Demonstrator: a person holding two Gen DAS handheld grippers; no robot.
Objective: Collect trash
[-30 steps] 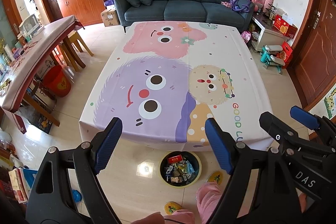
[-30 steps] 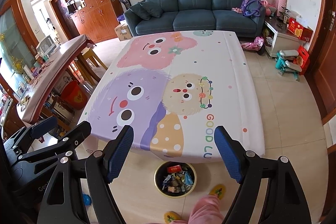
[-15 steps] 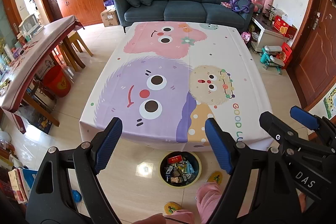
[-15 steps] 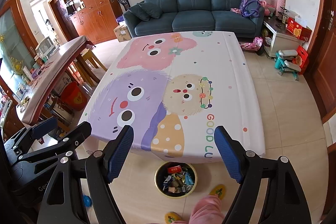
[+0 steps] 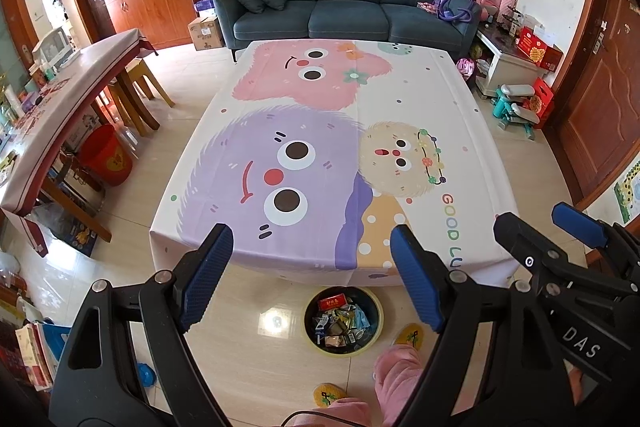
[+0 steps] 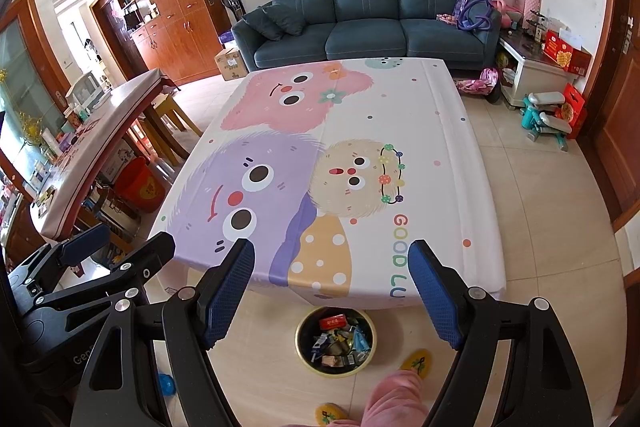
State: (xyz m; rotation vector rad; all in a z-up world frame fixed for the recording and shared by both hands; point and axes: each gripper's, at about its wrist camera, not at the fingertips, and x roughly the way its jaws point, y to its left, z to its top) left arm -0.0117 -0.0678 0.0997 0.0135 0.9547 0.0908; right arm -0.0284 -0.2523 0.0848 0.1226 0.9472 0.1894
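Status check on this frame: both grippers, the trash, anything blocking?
Left gripper open, empty. Right gripper open, empty. Wrappers sit in round yellow-rimmed bin on floor; cartoon tablecloth shows no trash. Nothing blocking.

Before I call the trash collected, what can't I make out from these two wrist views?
- Lower layers of the wrappers in the bin: covered by the top pieces, both views.
- Floor under the table: hidden by the draped cartoon tablecloth.
- Floor nearest the person: blocked by the open left gripper and right gripper.

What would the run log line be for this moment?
left tongs open, empty | right tongs open, empty | bin on floor, holds wrappers | tablecloth bare
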